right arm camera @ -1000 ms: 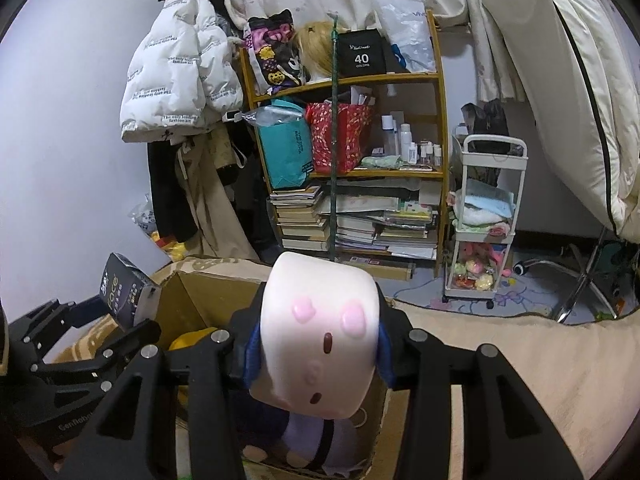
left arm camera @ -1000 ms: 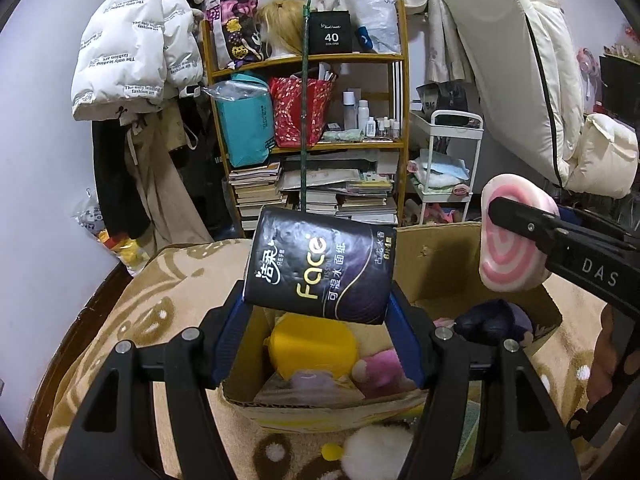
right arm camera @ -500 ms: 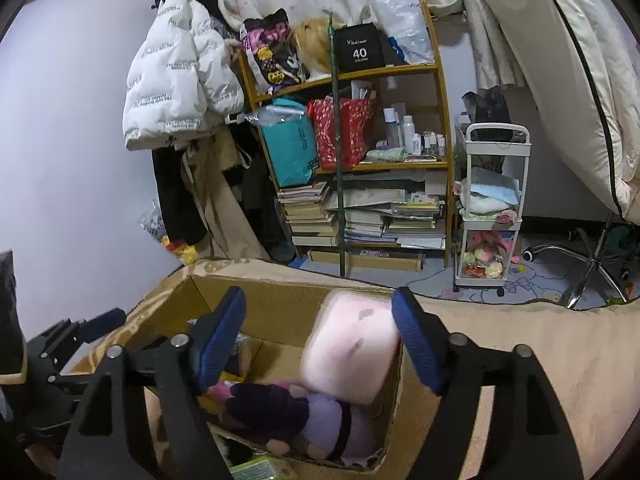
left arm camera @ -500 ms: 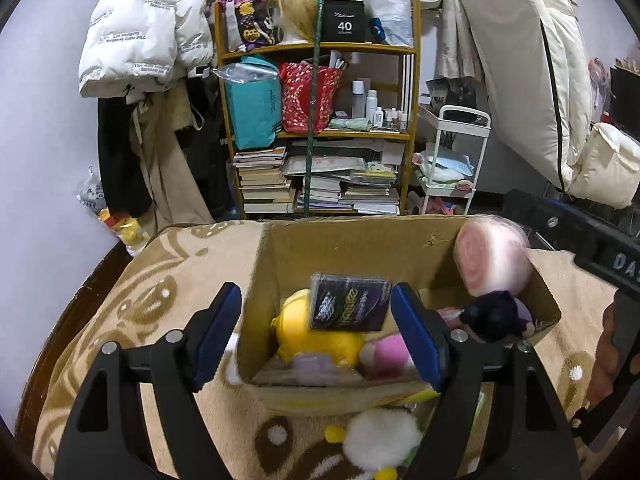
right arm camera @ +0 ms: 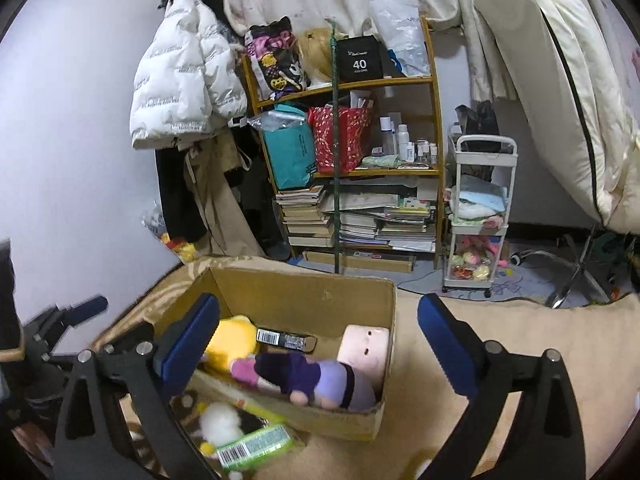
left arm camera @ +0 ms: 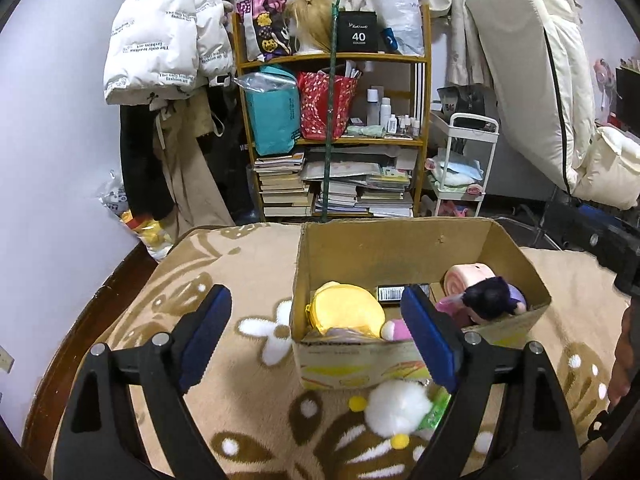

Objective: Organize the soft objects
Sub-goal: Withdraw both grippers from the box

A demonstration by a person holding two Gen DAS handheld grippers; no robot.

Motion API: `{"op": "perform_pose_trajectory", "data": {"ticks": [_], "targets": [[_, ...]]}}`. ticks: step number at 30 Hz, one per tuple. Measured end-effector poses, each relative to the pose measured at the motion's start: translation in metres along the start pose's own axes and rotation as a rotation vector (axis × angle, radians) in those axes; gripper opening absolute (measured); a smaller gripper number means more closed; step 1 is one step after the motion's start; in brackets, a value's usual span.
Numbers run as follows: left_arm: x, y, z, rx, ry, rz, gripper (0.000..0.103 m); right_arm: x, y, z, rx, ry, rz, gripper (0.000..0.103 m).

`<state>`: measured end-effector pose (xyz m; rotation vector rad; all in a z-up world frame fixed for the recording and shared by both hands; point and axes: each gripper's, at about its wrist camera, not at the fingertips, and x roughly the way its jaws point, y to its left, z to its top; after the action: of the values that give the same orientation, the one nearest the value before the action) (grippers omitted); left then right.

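Observation:
A cardboard box (left arm camera: 392,236) (right arm camera: 304,292) stands on the patterned blanket. Inside lie a yellow plush (left arm camera: 344,310) (right arm camera: 234,340), a black tissue pack (left arm camera: 394,293) (right arm camera: 286,338), a pink roll cushion (left arm camera: 468,278) (right arm camera: 366,344) and a purple-and-black doll (left arm camera: 492,300) (right arm camera: 312,376). My left gripper (left arm camera: 316,336) is open and empty, in front of the box. My right gripper (right arm camera: 320,348) is open and empty, above the box's near right side. A white pom-pom toy (left arm camera: 398,408) (right arm camera: 220,424) and a green pack (right arm camera: 256,446) lie in front of the box.
A wooden shelf (left arm camera: 332,136) with books and bags stands behind the bed, a white trolley (right arm camera: 478,216) to its right. A white jacket (left arm camera: 164,40) hangs on the left wall. A folded mattress (left arm camera: 532,80) leans at right. The blanket (left arm camera: 224,264) spreads left of the box.
Both grippers opened and dropped their loads: the black tissue pack and the pink cushion fell into the box. Both grippers then drew back from the box.

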<state>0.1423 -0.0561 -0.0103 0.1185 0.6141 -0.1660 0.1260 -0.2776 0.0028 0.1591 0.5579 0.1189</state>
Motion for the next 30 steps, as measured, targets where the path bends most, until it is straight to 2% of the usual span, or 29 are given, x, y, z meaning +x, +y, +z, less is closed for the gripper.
{"op": "perform_pose_trajectory", "data": {"ticks": [2, 4, 11, 17, 22, 30], "targets": [[-0.007, -0.001, 0.0, 0.001, 0.002, 0.001, 0.088, -0.005, 0.005, -0.004, -0.015, 0.017, 0.0, 0.103], [-0.013, -0.001, -0.001, -0.001, 0.008, 0.001, 0.094, -0.01, 0.007, -0.008, -0.01, 0.032, 0.01, 0.103], [-0.035, 0.001, -0.008, -0.001, 0.029, -0.002, 0.099, -0.029, 0.015, -0.022, -0.019, 0.066, 0.01, 0.103], [-0.046, 0.007, -0.022, -0.008, 0.093, 0.007, 0.099, -0.041, 0.026, -0.04, -0.058, 0.117, 0.01, 0.103], [-0.055, 0.007, -0.029, 0.005, 0.116, 0.015, 0.099, -0.048, 0.038, -0.059, -0.099, 0.157, 0.014, 0.103], [-0.056, 0.009, -0.045, -0.012, 0.189, -0.013, 0.099, -0.05, 0.055, -0.073, -0.135, 0.191, 0.027, 0.103]]}}
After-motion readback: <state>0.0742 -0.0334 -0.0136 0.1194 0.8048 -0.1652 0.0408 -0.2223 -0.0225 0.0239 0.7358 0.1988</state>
